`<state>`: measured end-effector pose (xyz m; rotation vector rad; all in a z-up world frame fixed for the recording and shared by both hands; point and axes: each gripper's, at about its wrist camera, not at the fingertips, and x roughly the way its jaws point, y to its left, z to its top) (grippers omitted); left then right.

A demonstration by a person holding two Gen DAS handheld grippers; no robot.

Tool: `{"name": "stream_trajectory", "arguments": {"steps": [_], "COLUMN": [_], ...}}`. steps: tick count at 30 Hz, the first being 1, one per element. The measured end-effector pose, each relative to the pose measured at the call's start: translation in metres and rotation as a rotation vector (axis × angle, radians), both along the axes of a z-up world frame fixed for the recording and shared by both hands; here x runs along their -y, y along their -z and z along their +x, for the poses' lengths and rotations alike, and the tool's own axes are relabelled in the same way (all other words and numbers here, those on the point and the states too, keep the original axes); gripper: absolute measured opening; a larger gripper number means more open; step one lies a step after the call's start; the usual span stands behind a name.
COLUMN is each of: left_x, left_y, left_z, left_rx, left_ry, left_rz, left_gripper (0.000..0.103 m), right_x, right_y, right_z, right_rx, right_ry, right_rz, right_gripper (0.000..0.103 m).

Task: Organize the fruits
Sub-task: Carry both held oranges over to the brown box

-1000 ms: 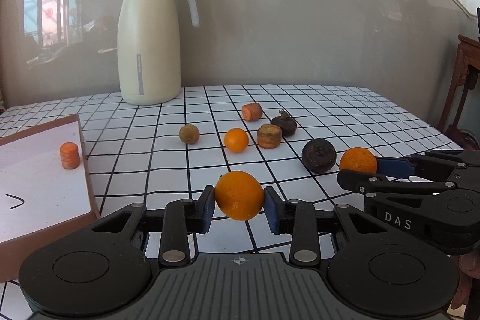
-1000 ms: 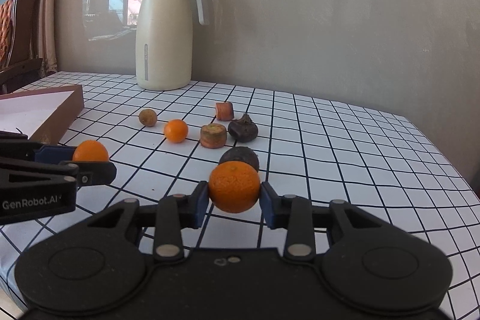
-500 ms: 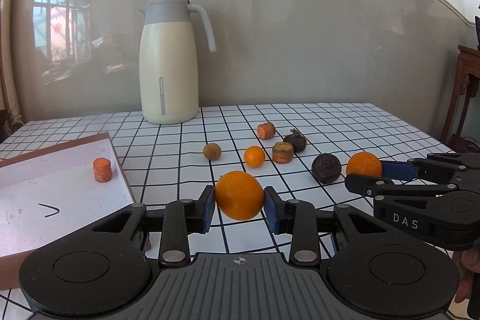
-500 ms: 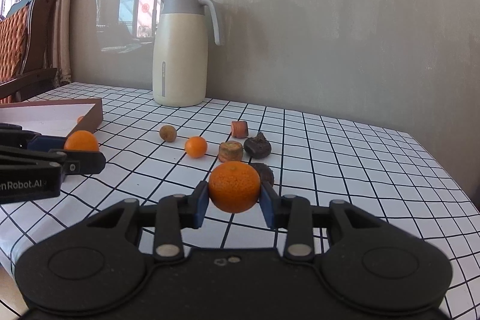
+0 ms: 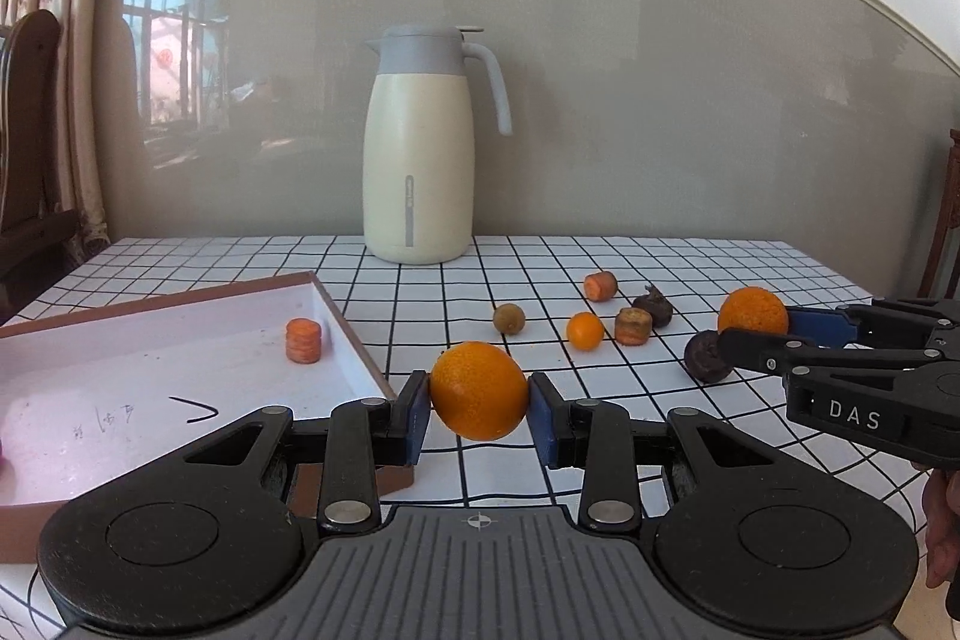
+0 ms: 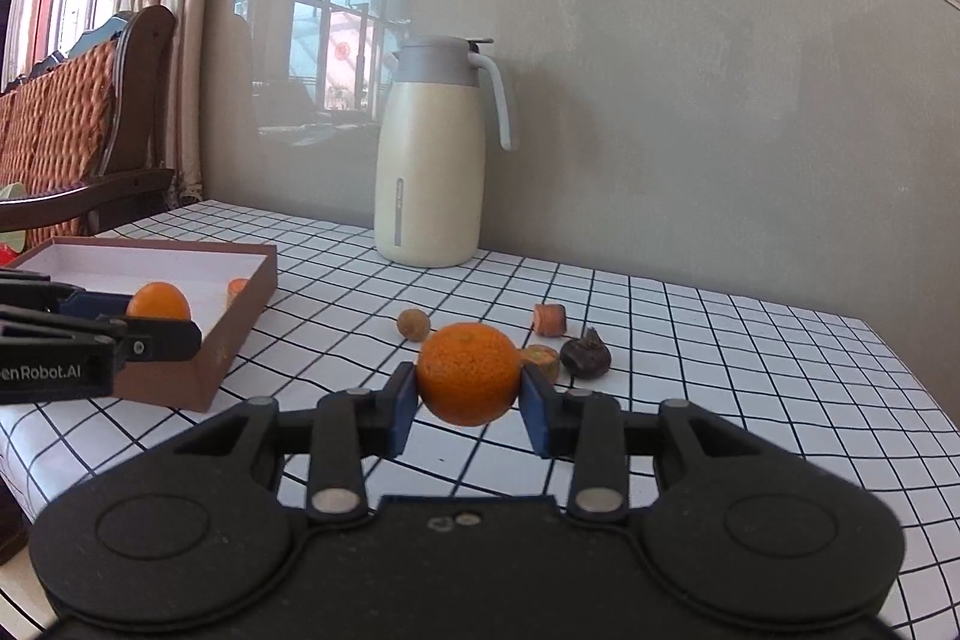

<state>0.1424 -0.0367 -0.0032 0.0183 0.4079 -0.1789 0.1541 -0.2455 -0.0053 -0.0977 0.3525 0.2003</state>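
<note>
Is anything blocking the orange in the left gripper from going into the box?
Nothing visible blocks it. The left gripper holds its orange just right of the box, near its right wall. Inside, only a carrot piece stands near that wall, with bare floor around it. The right gripper holds another orange off to the side.

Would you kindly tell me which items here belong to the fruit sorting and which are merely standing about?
Job:
left tongs holding an orange
right tongs holding an orange
box
small orange

Standing about:
thermos jug
wooden chair
</note>
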Motion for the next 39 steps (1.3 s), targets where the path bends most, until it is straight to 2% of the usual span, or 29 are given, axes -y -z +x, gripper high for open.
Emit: {"name": "stream_trajectory", "arguments": {"steps": [10, 21, 39], "left_x": [-0.048, -0.098, -0.165], "left_y": [-0.001, -0.005, -0.013], "left_z": [-0.017, -0.020, -0.027], "left_rx": [0.021, 0.056, 0.106], "left_ry": [-0.104, -0.220, -0.380], "left_rz": [-0.033, -0.051, 0.002], "left_gripper": [0.035, 0.035, 0.035], "right_x": [-0.044, -0.091, -0.151], "right_y": [-0.016, -0.019, -0.025], "right_z": [-0.005, -0.001, 0.013], "right_rx": [0.043, 0.055, 0.061], "right_ry": [-0.103, -0.193, -0.295], "right_rz": [0.008, 0.007, 0.021], "right_gripper": [0.028, 0.028, 0.028]}}
